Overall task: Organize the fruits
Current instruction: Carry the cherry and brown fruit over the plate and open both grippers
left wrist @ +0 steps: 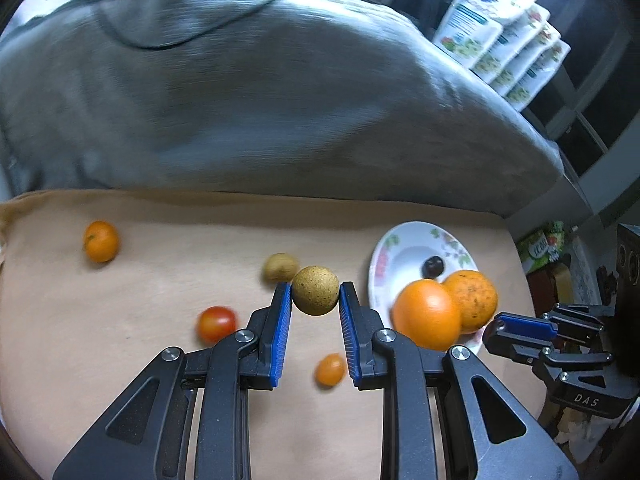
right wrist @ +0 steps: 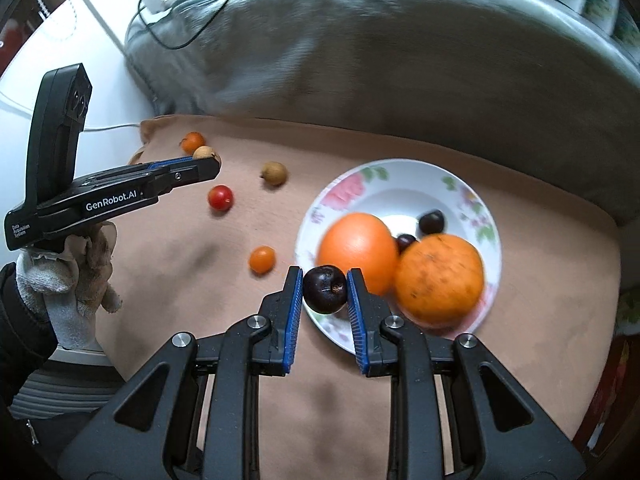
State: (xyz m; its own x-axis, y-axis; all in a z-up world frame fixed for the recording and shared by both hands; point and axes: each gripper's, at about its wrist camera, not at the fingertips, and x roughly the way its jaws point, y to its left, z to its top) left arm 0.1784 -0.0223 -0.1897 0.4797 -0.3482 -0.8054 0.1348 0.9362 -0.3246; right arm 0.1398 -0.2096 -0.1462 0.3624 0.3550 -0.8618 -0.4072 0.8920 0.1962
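Both grippers are loaded at once over a tan cloth point(right wrist: 168, 264) spread in front of a grey cushion point(left wrist: 240, 92). The left gripper point(left wrist: 315, 294) is clamped on a small tan round fruit point(left wrist: 315, 290), carried clear of the cloth; the right gripper point(right wrist: 324, 286) pinches a dark cherry point(right wrist: 325, 289) between its blue pads, hanging just above the near rim of the flowered plate point(right wrist: 404, 170).

The plate already holds two oranges point(right wrist: 356, 250) side by side and two more dark cherries point(right wrist: 431, 221) behind them. Loose on the cloth to the plate's left lie a second tan fruit point(right wrist: 274, 173), a red cherry tomato point(right wrist: 220, 197), a small orange tomato point(right wrist: 262, 259) and, farthest off, a small mandarin point(right wrist: 192, 141).

The step in hand looks like delivery: each fruit on its way to the plate. The cherry seems nearly there and needs only to go down into the free patch of white near its fellows before the pads let go; a drop from height could send it rolling off the shallow rim. The tan fruit, well left of the plate, has farther to travel, and the crowded dish leaves little room.
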